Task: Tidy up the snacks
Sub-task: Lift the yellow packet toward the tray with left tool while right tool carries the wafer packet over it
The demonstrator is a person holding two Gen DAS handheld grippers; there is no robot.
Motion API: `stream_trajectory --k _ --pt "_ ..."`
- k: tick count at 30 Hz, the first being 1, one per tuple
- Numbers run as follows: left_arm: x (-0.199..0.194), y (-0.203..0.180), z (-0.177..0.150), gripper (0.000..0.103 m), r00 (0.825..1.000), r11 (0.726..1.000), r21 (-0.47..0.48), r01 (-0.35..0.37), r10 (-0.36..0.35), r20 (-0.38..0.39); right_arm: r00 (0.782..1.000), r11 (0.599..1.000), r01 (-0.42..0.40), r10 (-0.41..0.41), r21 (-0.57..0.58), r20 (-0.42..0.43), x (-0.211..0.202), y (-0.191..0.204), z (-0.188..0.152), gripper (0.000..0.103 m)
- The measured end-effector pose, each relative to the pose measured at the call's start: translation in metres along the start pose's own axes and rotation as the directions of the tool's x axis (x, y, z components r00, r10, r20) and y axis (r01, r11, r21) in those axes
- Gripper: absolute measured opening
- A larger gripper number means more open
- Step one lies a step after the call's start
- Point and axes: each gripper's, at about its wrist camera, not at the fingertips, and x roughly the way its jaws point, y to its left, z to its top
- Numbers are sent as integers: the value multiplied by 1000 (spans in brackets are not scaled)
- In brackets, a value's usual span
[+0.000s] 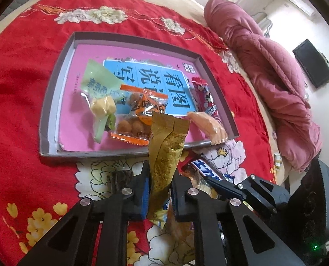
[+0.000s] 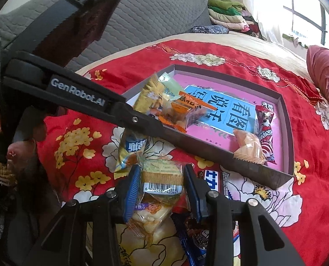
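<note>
Lower centre of the left wrist view: left gripper (image 1: pixel 160 190), jaws clamped narrow on a gold snack packet (image 1: pixel 166 155) standing upright just short of the tray's near rim. Lower centre of the right wrist view: right gripper (image 2: pixel 162 190), jaws pressed on both sides of a clear-wrapped pastry with a barcode label (image 2: pixel 162 177), above a loose heap of packets on the red floral bedspread (image 2: pixel 315 146). Just beyond, at mid-frame: a dark blue chocolate bar (image 1: pixel 211 170) lying on the bedspread outside the tray. Farther back: shallow grey tray (image 1: pixel 53 102) with a pink and blue book cover as its floor, holding a green-wrapped sweet (image 1: pixel 102 97), an orange packet of round brown snacks (image 1: pixel 137 115), a pale orange packet (image 1: pixel 208 128) on the near right rim and a red packet (image 1: pixel 204 95) along the right wall. Upper right of the left wrist view: a rolled pink quilt (image 1: pixel 264 71).
</note>
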Motion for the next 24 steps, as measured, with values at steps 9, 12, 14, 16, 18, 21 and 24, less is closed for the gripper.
stream_trajectory --k 9,12,14,16,18,21,24 --pt "-18 -1 4 16 999 1000 -1 -1 1 42 999 1000 -16 15 19 49 -10 -2 4 40" --pt "-22 0 5 16 999 1000 -7 -4 4 51 998 999 -14 12 31 61 -12 -4 6 40" --pt "-24 1 6 16 998 1000 -10 -7 8 58 997 999 -15 12 39 70 -14 -6 7 40" --pt "-27 2 7 16 998 1000 -13 -10 10 65 997 999 -12 8 45 77 -15 -8 7 40" --pt "-29 2 7 16 997 1000 -14 -11 12 71 997 999 -10 6 52 83 -16 -10 8 40" --pt "-32 2 8 16 997 1000 -15 -14 15 80 996 998 -4 -2 64 94 -18 -14 9 40" --pt "-34 1 9 16 996 1000 -15 -16 17 86 995 997 3 -11 76 104 -20 -20 11 40"
